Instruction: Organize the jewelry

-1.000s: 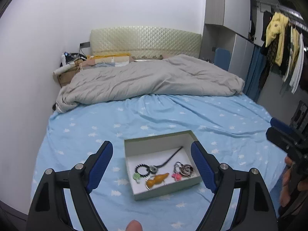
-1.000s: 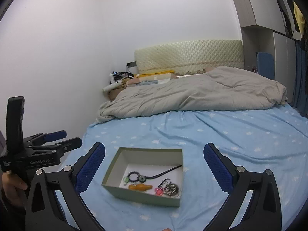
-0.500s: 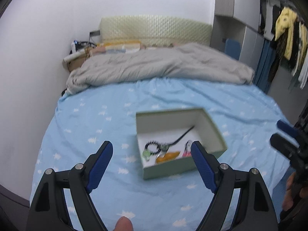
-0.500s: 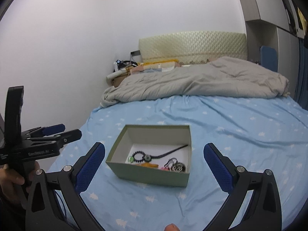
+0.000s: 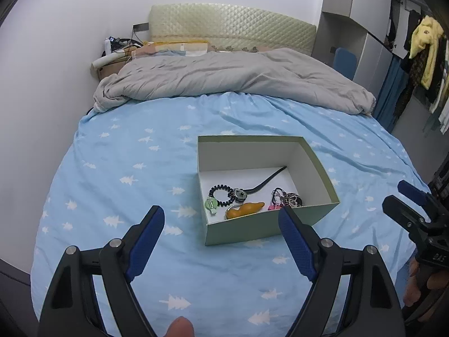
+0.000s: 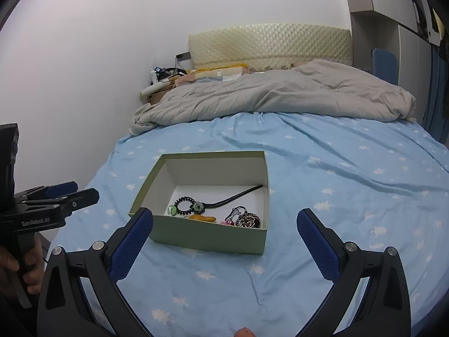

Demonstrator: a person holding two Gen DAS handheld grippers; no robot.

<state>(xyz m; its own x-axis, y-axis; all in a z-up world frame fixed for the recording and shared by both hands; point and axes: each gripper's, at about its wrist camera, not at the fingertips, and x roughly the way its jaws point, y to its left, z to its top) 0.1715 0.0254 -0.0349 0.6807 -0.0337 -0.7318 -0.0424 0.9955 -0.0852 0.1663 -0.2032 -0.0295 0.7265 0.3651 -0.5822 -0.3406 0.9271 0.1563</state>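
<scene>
The box (image 5: 269, 226) is looking like matt green card outside, plain white paper within. It is sitting on a soft cotton-looking sheet (image 5: 118, 174) — matt, lightly creased. The grey duvet (image 5: 224, 81) is showing a rumpled, dull weave. The headboard (image 5: 230, 28) is gleaming faintly — quilted, vinyl-like. The left gripper (image 5: 221, 219) is wearing matt black plastic arms and rough, dimpled blue rubber pads (image 5: 146, 238), with shiny metal screws.

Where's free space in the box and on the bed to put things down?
In the box, the back half of the floor is bare, crossed only by the black strap; the front is crowded with jewelry. The sheet is bare between box and duvet, and on both sides.
</scene>
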